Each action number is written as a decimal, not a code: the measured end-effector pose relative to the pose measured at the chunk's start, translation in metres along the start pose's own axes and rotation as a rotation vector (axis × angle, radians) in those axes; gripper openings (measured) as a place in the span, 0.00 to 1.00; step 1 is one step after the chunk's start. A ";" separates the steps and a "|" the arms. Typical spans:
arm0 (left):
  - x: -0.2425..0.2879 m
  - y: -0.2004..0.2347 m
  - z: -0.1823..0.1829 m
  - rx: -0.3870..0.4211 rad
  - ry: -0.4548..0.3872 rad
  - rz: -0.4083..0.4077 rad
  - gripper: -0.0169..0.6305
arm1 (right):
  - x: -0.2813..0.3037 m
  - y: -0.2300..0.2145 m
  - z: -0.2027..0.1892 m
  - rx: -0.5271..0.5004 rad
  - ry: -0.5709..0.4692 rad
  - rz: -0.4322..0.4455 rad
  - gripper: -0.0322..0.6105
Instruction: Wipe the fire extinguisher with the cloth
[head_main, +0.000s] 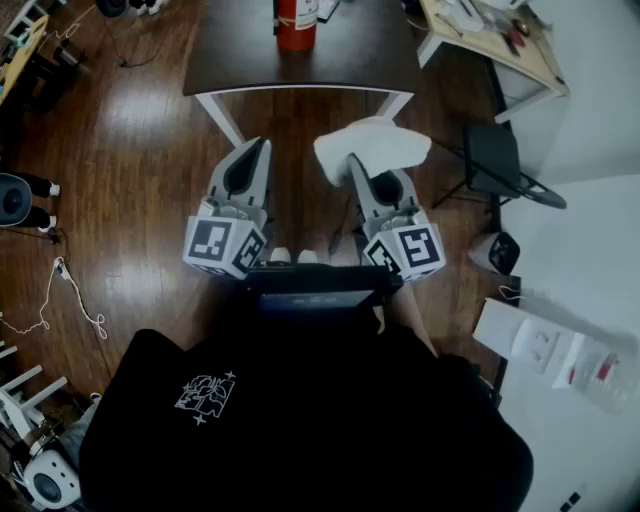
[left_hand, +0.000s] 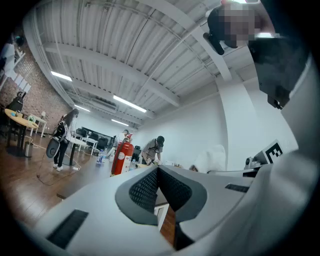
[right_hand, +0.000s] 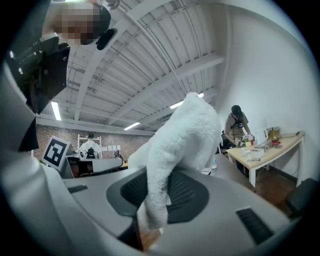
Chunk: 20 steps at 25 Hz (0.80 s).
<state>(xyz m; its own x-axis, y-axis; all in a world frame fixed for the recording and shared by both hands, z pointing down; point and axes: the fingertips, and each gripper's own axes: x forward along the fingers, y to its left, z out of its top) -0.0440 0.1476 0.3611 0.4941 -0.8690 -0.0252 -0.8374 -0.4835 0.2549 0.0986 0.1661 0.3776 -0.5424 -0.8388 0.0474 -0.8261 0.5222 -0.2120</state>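
A red fire extinguisher (head_main: 296, 24) stands upright on the dark table (head_main: 345, 60) ahead; it also shows small and distant in the left gripper view, fire extinguisher (left_hand: 122, 157). My right gripper (head_main: 352, 158) is shut on a white fluffy cloth (head_main: 371, 147), which bunches up past its tips; in the right gripper view the cloth (right_hand: 175, 160) fills the middle, pinched between the jaws. My left gripper (head_main: 262, 143) is shut with nothing in it, its jaws pressed together (left_hand: 157, 170). Both grippers are held short of the table's near edge.
Wooden floor lies below. A pale desk (head_main: 500, 40) with tools stands at the back right, a dark folding chair (head_main: 497, 160) to the right. Cables (head_main: 60, 290) trail on the floor at left. People (left_hand: 152, 150) work at tables in the distance.
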 end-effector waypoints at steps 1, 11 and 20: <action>0.001 0.000 -0.001 0.001 -0.001 0.001 0.03 | 0.001 -0.003 -0.001 -0.002 0.001 0.001 0.22; 0.028 -0.005 -0.006 -0.004 0.007 -0.010 0.03 | 0.017 -0.023 0.007 -0.026 0.002 0.028 0.22; 0.094 0.038 -0.013 -0.021 0.020 -0.029 0.03 | 0.088 -0.055 0.012 -0.036 -0.002 0.029 0.22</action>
<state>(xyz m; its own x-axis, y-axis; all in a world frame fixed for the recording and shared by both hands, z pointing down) -0.0264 0.0490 0.3811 0.5228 -0.8523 -0.0136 -0.8176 -0.5059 0.2748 0.0977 0.0620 0.3819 -0.5659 -0.8235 0.0400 -0.8150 0.5514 -0.1780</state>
